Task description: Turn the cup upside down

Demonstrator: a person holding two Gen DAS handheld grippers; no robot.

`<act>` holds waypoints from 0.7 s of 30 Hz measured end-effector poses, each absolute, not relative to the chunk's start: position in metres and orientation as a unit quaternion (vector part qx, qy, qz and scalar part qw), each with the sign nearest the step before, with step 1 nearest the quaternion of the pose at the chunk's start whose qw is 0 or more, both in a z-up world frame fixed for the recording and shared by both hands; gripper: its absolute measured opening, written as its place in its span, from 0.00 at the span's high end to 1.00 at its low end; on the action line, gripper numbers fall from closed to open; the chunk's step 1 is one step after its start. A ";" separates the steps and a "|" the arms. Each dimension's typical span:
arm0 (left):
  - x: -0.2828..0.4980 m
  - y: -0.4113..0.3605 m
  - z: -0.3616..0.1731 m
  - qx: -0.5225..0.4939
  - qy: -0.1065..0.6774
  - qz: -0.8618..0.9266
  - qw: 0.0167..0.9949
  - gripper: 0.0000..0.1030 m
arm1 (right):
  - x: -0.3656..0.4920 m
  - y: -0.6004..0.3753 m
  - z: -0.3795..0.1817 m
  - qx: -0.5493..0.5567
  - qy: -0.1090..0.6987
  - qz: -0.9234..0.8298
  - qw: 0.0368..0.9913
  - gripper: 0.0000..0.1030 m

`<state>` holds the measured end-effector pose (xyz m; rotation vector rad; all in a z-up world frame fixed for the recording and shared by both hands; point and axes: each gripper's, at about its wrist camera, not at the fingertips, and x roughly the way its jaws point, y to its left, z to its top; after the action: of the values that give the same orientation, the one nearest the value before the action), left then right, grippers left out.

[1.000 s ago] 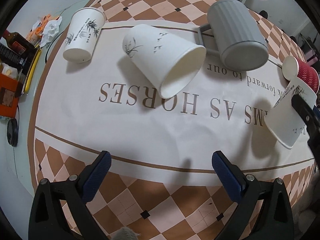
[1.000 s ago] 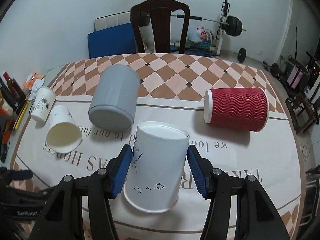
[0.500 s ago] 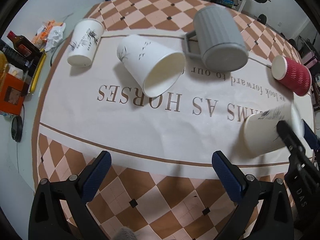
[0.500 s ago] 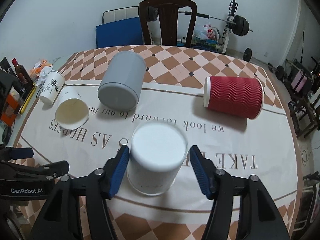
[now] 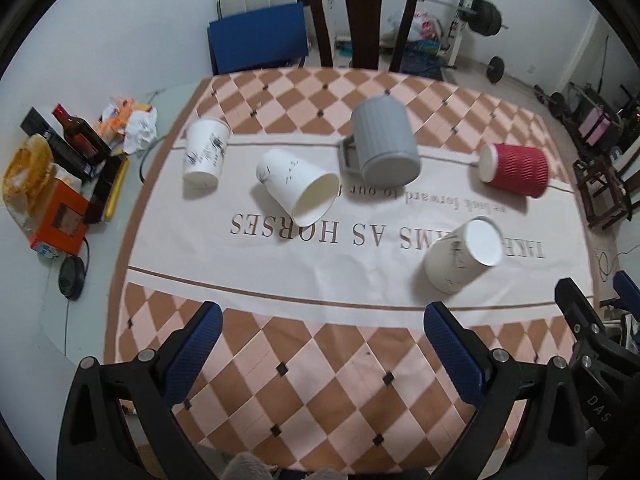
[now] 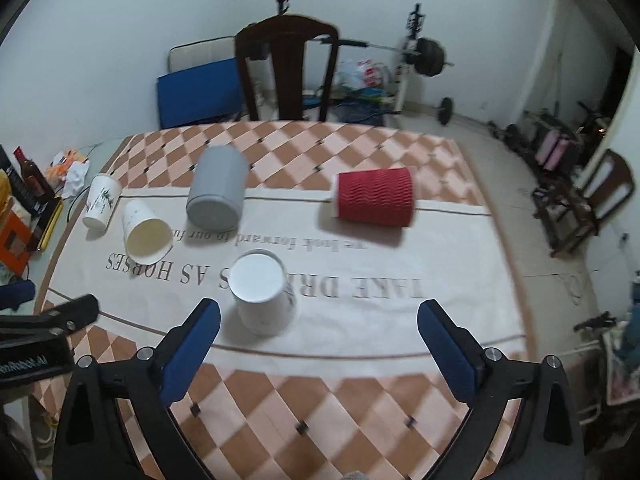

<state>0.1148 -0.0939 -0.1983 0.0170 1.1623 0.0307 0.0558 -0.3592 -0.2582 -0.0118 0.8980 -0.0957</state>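
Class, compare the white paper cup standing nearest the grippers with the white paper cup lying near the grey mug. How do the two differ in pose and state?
1. The nearest white cup stands upside down, base up; the lying white cup rests on its side.
2. The nearest white cup hides its mouth against the tablecloth; the lying white cup shows its open mouth and bare inside.
3. The nearest white cup stands alone; the lying white cup sits close beside the grey mug.

Both are white paper cups with dark prints, and neither is gripped.

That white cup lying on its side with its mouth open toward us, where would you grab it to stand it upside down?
Grip the white cup across its tapered side wall, mid-body, coming from above. It lies on its side, so both flanks are exposed. The open left tool seems closer than the right tool.
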 end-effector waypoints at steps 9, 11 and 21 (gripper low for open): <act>0.052 -0.086 -0.117 0.017 0.495 -0.013 0.868 0.00 | -0.023 -0.351 -0.174 0.003 0.419 -0.082 0.904 0.01; 0.039 -0.086 -0.098 0.025 0.481 -0.017 0.876 0.00 | -0.038 -0.348 -0.155 0.005 0.414 -0.085 0.906 0.01; -0.012 -0.083 -0.031 0.022 0.446 -0.017 0.894 0.00 | -0.111 -0.340 -0.069 0.006 0.388 -0.105 0.916 0.01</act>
<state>-0.0118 -0.0831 -0.0314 0.0454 0.9254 -0.0360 -0.1108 -0.3395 -0.0695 0.0124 0.7985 -0.2153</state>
